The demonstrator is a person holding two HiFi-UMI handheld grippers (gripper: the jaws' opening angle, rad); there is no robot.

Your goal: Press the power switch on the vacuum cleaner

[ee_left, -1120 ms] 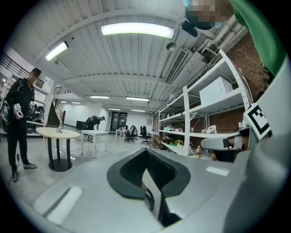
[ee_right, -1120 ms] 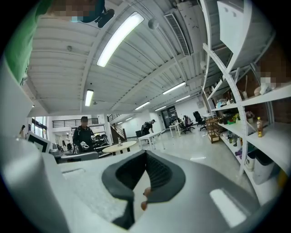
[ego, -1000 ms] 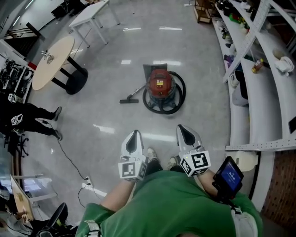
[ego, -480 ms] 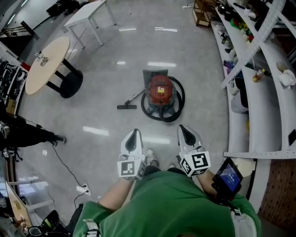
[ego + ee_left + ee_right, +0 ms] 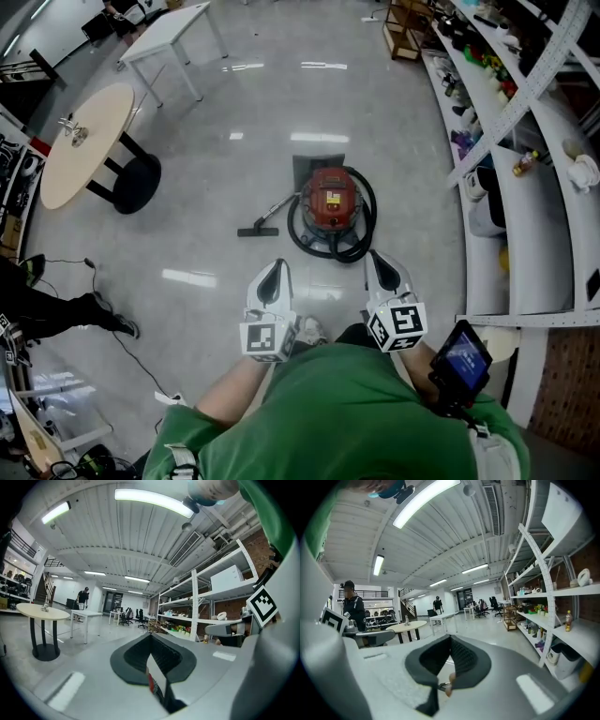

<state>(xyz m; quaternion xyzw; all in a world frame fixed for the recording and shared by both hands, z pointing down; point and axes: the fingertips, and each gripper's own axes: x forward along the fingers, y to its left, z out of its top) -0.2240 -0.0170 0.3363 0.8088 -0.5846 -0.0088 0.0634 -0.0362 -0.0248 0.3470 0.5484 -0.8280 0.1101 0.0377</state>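
Standing before the vacuum cleaner, with the switch judged not yet within reach.

Looks down on a wide grey floor [image 5: 216, 187] with long shelves [image 5: 525, 234] at the right. Stands near the red vacuum cleaner [image 5: 330, 200], set on open floor with its black hose [image 5: 361, 230] coiled round the body and its floor nozzle [image 5: 258, 231] lying to the left. Holds the left gripper [image 5: 275, 269] and the right gripper [image 5: 377, 262] side by side, tips toward the machine, probably ready for pressing. Shows both pairs of jaws pressed together on nothing, which suits poking a button. Cannot make out the switch itself, too small.
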